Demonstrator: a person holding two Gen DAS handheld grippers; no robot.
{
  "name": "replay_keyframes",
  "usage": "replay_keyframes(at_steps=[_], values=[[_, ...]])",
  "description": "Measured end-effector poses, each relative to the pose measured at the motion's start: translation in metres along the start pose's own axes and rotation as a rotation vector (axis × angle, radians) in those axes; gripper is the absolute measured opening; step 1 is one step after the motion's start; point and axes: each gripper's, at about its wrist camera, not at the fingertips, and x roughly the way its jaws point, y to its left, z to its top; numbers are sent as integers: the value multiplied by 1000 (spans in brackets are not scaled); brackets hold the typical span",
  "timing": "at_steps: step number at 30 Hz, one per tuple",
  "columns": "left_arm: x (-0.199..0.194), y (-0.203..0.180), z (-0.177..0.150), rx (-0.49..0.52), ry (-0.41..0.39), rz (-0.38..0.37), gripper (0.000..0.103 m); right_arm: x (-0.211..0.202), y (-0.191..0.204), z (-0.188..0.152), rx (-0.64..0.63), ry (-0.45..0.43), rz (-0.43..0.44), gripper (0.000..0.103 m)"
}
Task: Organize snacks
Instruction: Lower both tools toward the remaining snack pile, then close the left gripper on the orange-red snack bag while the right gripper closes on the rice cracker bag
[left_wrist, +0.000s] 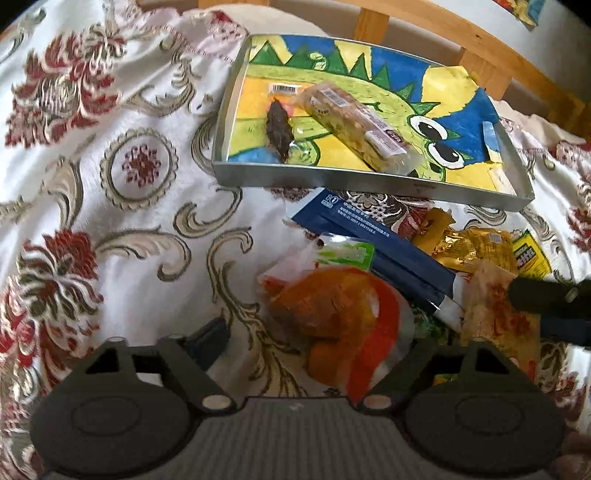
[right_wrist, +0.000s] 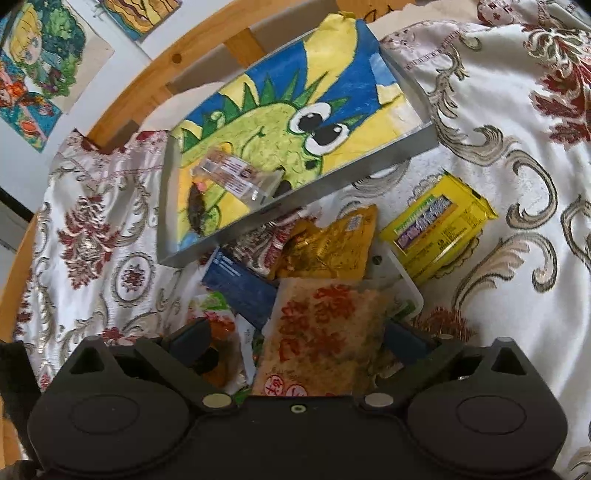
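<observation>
1. On a white cloth (left_wrist: 110, 229) patterned with red flowers and grey scrolls, the far left of the left wrist view holds nothing but fabric.
2. Further right and toward the back sits a shallow grey tray (left_wrist: 369, 182) lined with a dinosaur drawing; inside it lie a dark brown snack (left_wrist: 279, 129) and, just beside it, a long clear-wrapped bar (left_wrist: 354, 127).
3. In front of the tray lies a heap of snacks: a navy blue packet (left_wrist: 373, 236), a gold foil packet (left_wrist: 469, 247) and, at the right edge, a yellow packet (right_wrist: 439, 229).
4. The left gripper (left_wrist: 317, 339) stands with jaws apart around an orange-and-red snack bag (left_wrist: 332, 314); its pads do not visibly press on it.
5. The right gripper (right_wrist: 295, 339) is spread wide, one finger on each side of a tan rice-cracker packet with red characters (right_wrist: 325, 336), and I cannot see the pads touching it.
6. Behind the tray runs a wooden rail (right_wrist: 147, 81), with coloured drawings (right_wrist: 33, 74) on the wall.
</observation>
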Motion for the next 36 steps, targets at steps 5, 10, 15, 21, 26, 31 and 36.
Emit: replay_keyframes(at_steps=[5,10,15,21,26,31,36], values=[[-5,-2,0,4,-2,-18,55,3,13,-18,-100,-48,-96,89],[-9,-3,0,-16,2,-24,53,12,37,-38,-282,-91,-183,88],[-2,10,4,-91,25,-42,65,23,50,-47,-369,-104,-216,91],[3,15,6,-113,28,-52,67,29,55,-52,-408,-100,-234,96],[0,15,7,-119,11,-77,39,32,58,-55,-447,-109,-270,89],[-5,19,5,-161,2,-104,25,27,56,-55,-437,-121,-272,83],[-8,25,3,-203,-7,-112,22,20,53,-54,-419,-133,-277,81]])
